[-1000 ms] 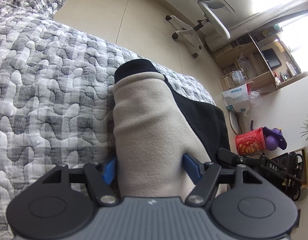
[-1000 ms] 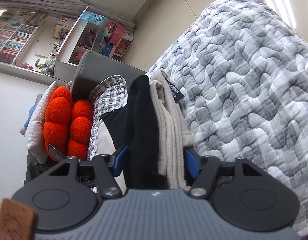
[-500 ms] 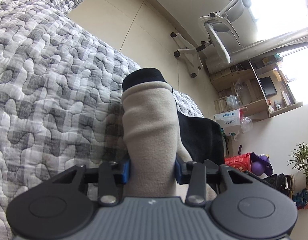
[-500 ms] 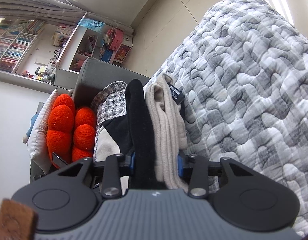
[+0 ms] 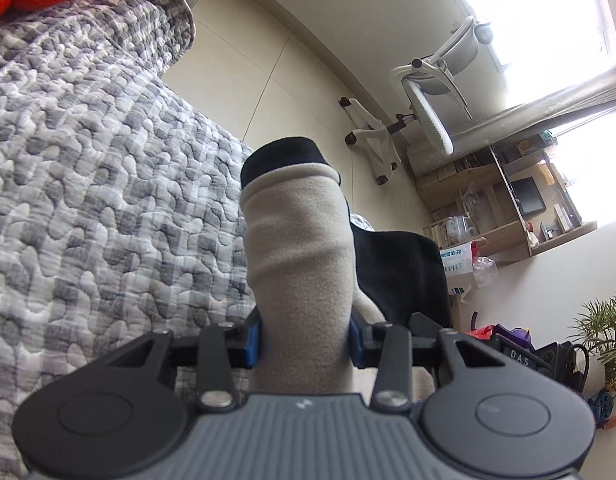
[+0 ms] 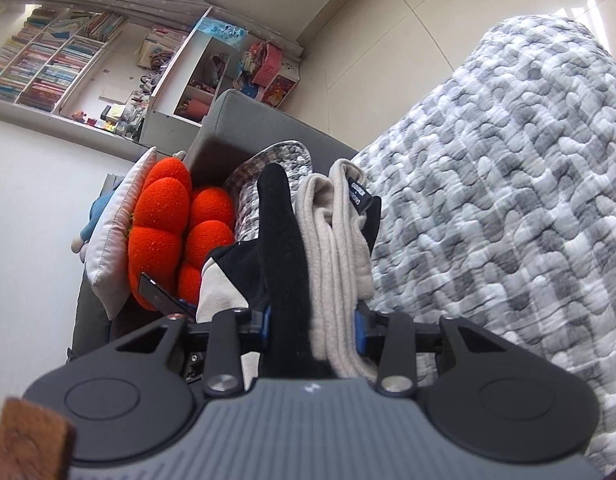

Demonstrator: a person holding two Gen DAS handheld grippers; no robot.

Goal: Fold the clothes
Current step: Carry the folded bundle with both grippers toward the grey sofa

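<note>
Black label (image 6: 360, 197) on the beige-and-black garment (image 6: 331, 248) is too blurred to read.

1. The folded garment (image 5: 300, 256) sits between the fingers of the left gripper (image 5: 304, 340), over the quilt (image 5: 108, 208).
2. In the left wrist view, an office chair (image 5: 423, 96) stands on the floor beyond the quilt, with a desk (image 5: 519, 208) to its right.
3. The right gripper (image 6: 311, 330) pinches the garment's other end (image 6: 319, 264).
4. A cushion (image 6: 176, 232) lies left of it, against the sofa (image 6: 236, 120).
5. Bookshelves (image 6: 56, 68) stand behind.
</note>
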